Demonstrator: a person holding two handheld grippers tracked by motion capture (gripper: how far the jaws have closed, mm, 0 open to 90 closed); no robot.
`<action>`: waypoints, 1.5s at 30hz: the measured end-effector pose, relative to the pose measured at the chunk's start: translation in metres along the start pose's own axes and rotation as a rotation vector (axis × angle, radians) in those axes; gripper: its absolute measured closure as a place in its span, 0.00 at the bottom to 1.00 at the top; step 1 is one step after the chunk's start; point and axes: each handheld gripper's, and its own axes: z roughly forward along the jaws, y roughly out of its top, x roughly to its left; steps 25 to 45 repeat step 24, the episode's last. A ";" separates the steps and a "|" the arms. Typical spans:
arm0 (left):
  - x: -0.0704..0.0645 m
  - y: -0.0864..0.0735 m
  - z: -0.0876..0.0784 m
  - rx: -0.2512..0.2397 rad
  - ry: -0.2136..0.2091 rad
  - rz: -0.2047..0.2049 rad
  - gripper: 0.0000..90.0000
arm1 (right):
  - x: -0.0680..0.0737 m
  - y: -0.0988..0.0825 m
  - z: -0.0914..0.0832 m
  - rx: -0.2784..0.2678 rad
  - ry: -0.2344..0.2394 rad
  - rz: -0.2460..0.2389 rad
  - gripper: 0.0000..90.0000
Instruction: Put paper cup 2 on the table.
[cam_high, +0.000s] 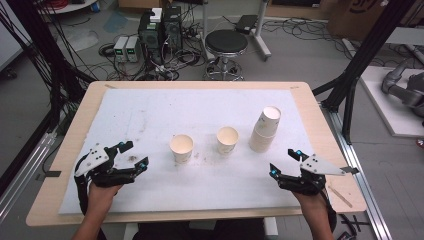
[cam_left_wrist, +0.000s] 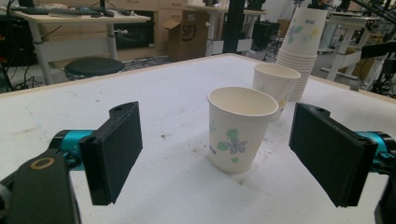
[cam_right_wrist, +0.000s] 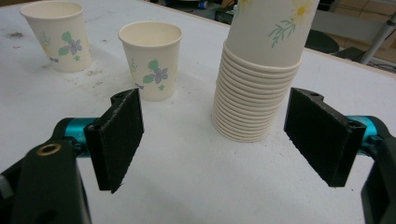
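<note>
Two grippers, left (cam_high: 134, 153) and right (cam_high: 285, 161), gape empty; the stack (cam_right_wrist: 254, 79) at twelve o'clock looks light, crushable: grip its base gently.

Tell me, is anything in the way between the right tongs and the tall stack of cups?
No, nothing visible. The right tongs stand open, and bare white mat lies between them and the stack of cups. The two single cups sit off to the side.

Counted on the white mat: two single paper cups (cam_high: 181, 148) (cam_high: 227, 139), standing upright and apart; one stack of nested cups (cam_high: 265, 130). Two grippers, left (cam_high: 131, 155) and right (cam_high: 285, 163). One stool (cam_high: 226, 42) behind.
</note>
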 end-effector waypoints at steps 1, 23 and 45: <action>0.000 0.000 0.001 0.002 0.000 0.000 0.19 | 0.000 0.000 0.000 -0.002 -0.001 0.001 0.23; 0.000 -0.004 0.002 0.020 0.002 -0.001 0.19 | -0.001 -0.002 0.006 0.004 0.008 -0.022 0.23; 0.000 -0.004 0.002 0.022 0.005 -0.002 0.19 | -0.001 -0.002 0.007 0.001 0.008 -0.022 0.23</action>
